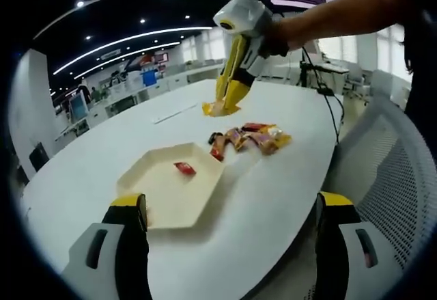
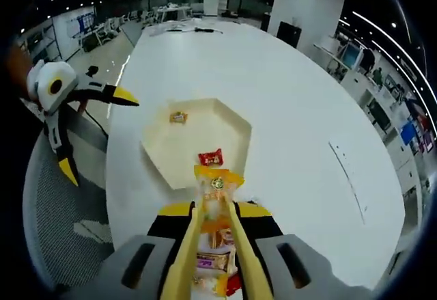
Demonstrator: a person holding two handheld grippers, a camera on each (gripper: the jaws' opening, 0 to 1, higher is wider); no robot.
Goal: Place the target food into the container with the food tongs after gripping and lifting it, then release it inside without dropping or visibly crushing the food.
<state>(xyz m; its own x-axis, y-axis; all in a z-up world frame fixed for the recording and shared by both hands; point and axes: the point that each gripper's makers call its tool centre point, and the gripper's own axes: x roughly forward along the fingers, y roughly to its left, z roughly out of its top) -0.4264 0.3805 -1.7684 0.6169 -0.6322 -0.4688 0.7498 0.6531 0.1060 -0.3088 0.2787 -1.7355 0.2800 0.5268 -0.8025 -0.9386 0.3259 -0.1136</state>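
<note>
My right gripper [image 2: 218, 219] is shut on yellow food tongs [image 2: 217, 245]. The tong tips pinch a yellow snack packet [image 2: 217, 180], held in the air just short of the near rim of a cream hexagonal tray [image 2: 235, 130]. In the tray lie a red packet [image 2: 210, 158] and a small yellow one [image 2: 179, 117]. From the left gripper view, the right gripper [image 1: 247, 47] hangs the tongs [image 1: 231, 74] and yellow packet [image 1: 220, 108] above the table, beyond a pile of packets [image 1: 249, 138] and the tray [image 1: 205, 201]. My left gripper [image 1: 232, 204] is wide open and holds nothing.
The white oval table [image 1: 287, 197] ends close to a grey mesh chair [image 1: 389, 177]. More packets [image 2: 213, 267] lie under the tongs. The left gripper [image 2: 95, 132] hovers off the table's edge over the chair [image 2: 61, 225]. A thin strip [image 2: 345, 163] lies on the table.
</note>
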